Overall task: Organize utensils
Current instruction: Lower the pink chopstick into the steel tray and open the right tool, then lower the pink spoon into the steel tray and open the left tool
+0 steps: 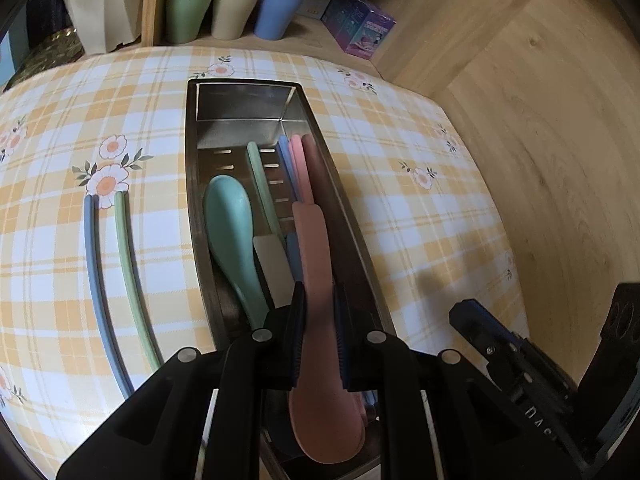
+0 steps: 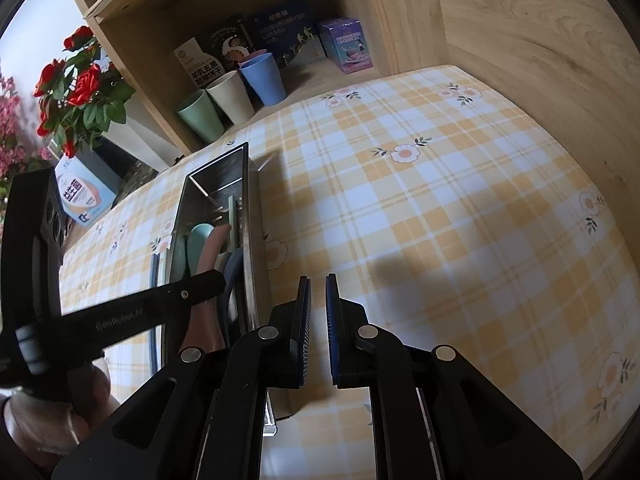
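left tongs [image 1: 319, 332]: clamped on pink spoon [image 1: 316, 280], over metal tray [image 1: 192, 184]
right tongs [image 2: 318, 320]: slightly parted, empty
step tip: lower spoon flat beside teal spoon [image 1: 230, 220], then release

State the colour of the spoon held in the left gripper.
Pink. The spoon sits clamped in the left gripper over the metal tray; the left wrist view shows it best.

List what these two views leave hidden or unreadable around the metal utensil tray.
- Left wrist: the pink plastic spoon bowl partly hidden by the left gripper fingers.
- Left wrist: near end of the steel utensil tray hidden behind the gripper.
- Right wrist: blue chopstick and green chopstick mostly hidden behind the tray wall.
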### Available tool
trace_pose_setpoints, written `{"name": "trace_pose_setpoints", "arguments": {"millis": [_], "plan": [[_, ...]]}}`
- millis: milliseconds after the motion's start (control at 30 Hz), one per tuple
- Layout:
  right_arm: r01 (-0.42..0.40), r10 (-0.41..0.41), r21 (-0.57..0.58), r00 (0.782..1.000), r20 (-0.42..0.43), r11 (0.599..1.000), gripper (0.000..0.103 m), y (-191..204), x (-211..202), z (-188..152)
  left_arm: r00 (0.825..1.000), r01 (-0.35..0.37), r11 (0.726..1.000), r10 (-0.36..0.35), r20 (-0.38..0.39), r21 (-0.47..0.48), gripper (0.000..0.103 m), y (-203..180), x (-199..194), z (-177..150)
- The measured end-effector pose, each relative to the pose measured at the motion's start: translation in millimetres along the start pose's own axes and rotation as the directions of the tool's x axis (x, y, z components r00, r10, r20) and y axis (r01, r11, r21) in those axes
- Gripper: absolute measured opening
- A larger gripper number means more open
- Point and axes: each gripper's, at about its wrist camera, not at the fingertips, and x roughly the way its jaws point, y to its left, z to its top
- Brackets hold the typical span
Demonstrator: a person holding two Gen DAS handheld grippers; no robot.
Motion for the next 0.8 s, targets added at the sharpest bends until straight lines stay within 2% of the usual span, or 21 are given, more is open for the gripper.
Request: {"name": "trace_pose_setpoints", "arguments": {"millis": [267,433,533,600,700,800], "plan": [[-0.001,0.001,0.002,1.0,-0.003,1.0,0.008,5.8,-0.3,-1.2,1.0,-0.014,0.999,0.014,-0.013,0.04,0.014,-2.5,-4.5,-1.3],[-0.003,0.003,0.009,1.0,0.005,1.0,0.008,11.3,-7.4,-2.1,1.0,-0.004,0.997,0.004,0.009,0.071,0.015,-1.9,-20.3,-0.6],[-0.008,0.007,0.015,1.0,0.013,1.0,0.008,13.4,-13.4,-2.9,0.999,0.025,0.996,-0.029,0.043,0.091,0.016,3.0,-40.0,1.0],[-0.01,0.009,0.018,1.0,0.016,1.0,0.008,13.8,-16.6,-3.6,0.996,0.033,0.995,-0.041,0.084,0.095,0.02,14.9,-58.6,2.7],[-0.013,0.012,0.028,1.0,0.02,1.0,0.008,14.2,-19.3,-5.6,0.99,0.001,0.997,-0.012,0.139,0.076,0.027,39.6,-79.8,5.0],[-0.024,0.024,0.036,1.0,0.016,0.999,0.008,15.1,-17.7,-6.5,0.989,-0.034,0.999,0.028,0.146,0.037,0.034,63.9,-86.9,4.9]]}}
